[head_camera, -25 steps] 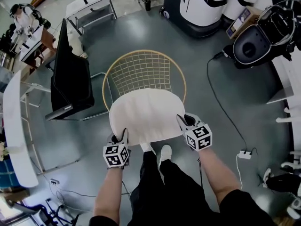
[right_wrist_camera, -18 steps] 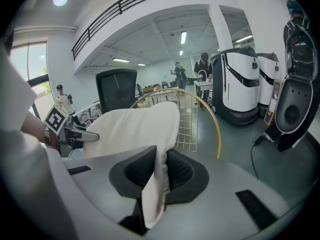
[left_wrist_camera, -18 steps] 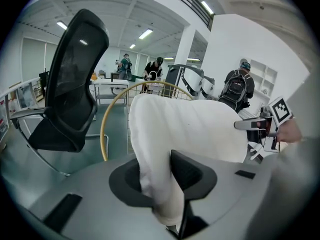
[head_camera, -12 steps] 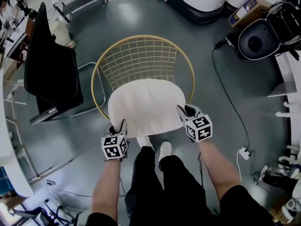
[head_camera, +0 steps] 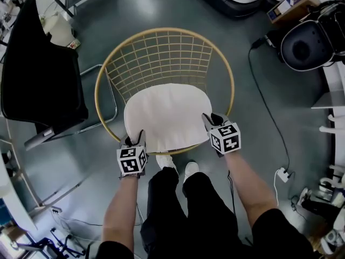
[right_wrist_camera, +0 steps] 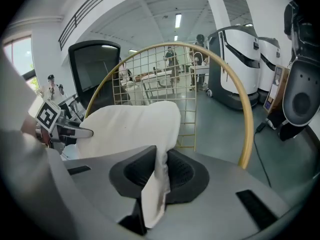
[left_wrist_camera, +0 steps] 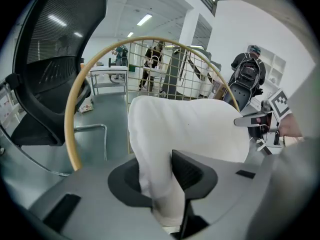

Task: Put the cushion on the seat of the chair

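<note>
Nearest me, my white shoes [head_camera: 164, 161] on the grey floor [head_camera: 259, 47]. Left hand-held gripper [head_camera: 135, 139] clamped on the cushion's [head_camera: 168, 115] near left edge; the left gripper view shows the white fabric pinched between both pads. Right hand-held gripper [head_camera: 211, 124] clamped on the near right edge, a thin fold of fabric squeezed between its jaws. The cream cushion spreads flat between both, over the seat of the gold wire chair [head_camera: 161, 55], its near edge crossing the front rim; can't tell if it rests on the seat. Wire backrest is beyond it. Black office chair [head_camera: 43, 80] is far left, black cable [head_camera: 264, 107] on the floor to the right.
</note>
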`<control>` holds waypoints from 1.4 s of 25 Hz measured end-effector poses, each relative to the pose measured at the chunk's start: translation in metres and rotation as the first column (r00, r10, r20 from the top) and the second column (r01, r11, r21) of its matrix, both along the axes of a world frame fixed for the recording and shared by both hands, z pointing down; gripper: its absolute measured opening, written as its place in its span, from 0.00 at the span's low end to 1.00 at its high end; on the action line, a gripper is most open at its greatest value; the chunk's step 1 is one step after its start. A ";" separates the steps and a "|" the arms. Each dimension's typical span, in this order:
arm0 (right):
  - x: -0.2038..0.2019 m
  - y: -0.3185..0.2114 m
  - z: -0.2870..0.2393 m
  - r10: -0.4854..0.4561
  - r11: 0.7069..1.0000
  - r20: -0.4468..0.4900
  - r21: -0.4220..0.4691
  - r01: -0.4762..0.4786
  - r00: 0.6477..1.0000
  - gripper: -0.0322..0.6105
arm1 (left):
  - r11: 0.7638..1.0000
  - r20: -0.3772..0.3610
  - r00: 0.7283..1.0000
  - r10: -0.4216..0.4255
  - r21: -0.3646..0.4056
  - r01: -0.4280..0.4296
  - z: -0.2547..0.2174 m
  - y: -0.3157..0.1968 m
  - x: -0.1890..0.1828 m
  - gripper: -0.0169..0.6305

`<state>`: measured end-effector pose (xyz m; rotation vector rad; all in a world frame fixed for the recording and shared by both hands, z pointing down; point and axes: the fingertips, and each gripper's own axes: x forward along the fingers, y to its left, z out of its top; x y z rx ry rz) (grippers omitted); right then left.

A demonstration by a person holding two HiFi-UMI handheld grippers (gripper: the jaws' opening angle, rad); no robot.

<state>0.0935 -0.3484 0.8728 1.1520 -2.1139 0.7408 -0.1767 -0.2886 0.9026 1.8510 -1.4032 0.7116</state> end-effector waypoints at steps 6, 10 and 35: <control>0.002 -0.014 0.024 0.019 0.999 -0.026 -0.032 -0.020 0.999 0.16 | 0.999 0.020 1.000 -0.005 -0.031 0.005 0.020 -0.013 -0.001 0.24; 0.018 -0.023 0.035 0.023 0.999 -0.036 -0.044 -0.025 0.999 0.18 | 0.999 0.043 0.999 0.005 -0.038 -0.003 0.024 -0.023 0.012 0.27; -0.016 -0.037 0.030 0.045 0.999 -0.132 0.016 -0.043 0.990 0.49 | 0.992 0.325 0.945 0.042 -0.128 0.000 0.034 -0.019 -0.029 0.68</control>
